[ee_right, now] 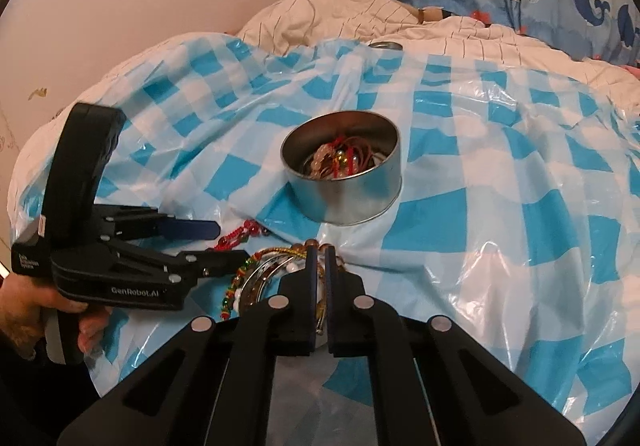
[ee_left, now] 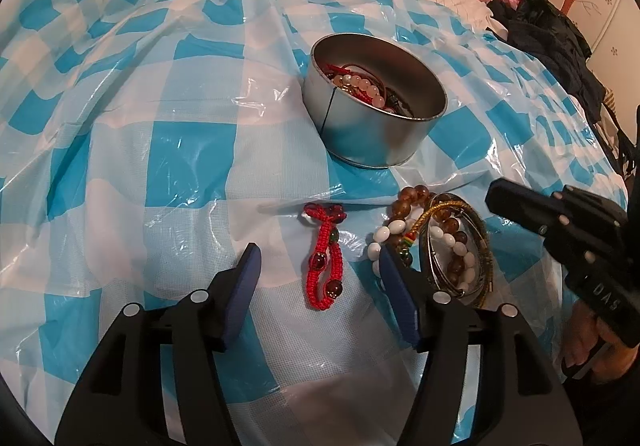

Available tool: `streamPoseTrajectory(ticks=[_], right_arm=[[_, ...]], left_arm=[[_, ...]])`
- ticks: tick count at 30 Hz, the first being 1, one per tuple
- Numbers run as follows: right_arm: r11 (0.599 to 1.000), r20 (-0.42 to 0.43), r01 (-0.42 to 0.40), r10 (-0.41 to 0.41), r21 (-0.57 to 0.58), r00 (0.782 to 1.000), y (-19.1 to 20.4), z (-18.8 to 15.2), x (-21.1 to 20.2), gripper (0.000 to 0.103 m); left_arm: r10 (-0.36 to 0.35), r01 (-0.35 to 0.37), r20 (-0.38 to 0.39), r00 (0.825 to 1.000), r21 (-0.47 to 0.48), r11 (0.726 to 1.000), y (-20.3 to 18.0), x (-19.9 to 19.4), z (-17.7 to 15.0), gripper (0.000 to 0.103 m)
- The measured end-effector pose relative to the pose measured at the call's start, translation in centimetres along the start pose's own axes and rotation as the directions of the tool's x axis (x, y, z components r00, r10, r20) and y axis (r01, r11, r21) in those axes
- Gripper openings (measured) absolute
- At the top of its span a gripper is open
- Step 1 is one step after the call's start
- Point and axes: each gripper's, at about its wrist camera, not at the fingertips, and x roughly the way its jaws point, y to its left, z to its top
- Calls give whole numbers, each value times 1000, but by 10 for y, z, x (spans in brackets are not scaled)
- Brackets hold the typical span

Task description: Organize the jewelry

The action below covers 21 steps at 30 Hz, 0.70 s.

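Red cord is your left-hand job: the red braided bracelet (ee_left: 325, 258) lies flat on the checked plastic sheet (ee_left: 160, 149), framed by your left gripper (ee_left: 318, 278), whose jaws stand wide apart around it, holding nothing. Your right gripper (ee_right: 319, 278) hangs over the pile of bracelets (ee_right: 276, 274), jaws drawn nearly together; whether they pinch a strand, you cannot tell from here. The metal tin (ee_left: 374, 125) sits beyond, already holding several pieces. You look mid-way through the sorting, at a pick-up. Next, lower the left jaws to straddle the cord, then clench gently before lifting toward the tin.
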Motion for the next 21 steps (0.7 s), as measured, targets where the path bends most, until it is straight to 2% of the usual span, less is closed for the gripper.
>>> streamPoseTrajectory(ticks=[3,4,5,6,7,12,13,16,19,21], right_arm=[[1000,-33,-9,10,20,999,-3,-1,6,4],[999,-46,-19,20,29,999,-4,-1,9,7],[999,-51,-24,25,38,998,-5,-2,11,11],[999,-52,-28,30,37,998,-4,-2,11,24],[999,-49,-28,30,34,998,-3,-3,11,31],[1000,-78,-23,24,19,997,0,-7,17,29],[1000,-89,-20,21,11,996,1,-8,20,23],[1000,-87,-13,12,-9,996,4,-9,20,13],[1000,-56,-8,7,-17,998,4,-7,14,5],[1000,-29,-7,7,-8,1000,2,-5,9,5]], left_arm=[[4,-4,-1,1000,6,1000,-1,1,-1,62],[6,-6,-2,1000,9,1000,-2,1,-1,62],[7,-7,-2,1000,11,1000,-2,2,-1,62],[8,-8,-2,1000,13,1000,-2,2,-1,63],[9,-9,-3,1000,14,1000,-2,2,-1,63],[16,-16,-3,1000,21,1000,-4,2,-2,65],[16,-16,-3,1000,22,1000,-4,2,-2,65],[18,-18,-4,1000,23,1000,-4,2,-2,67],[22,-22,-5,1000,25,999,-4,3,-2,68],[24,-23,-7,1000,29,999,-5,4,-2,71]])
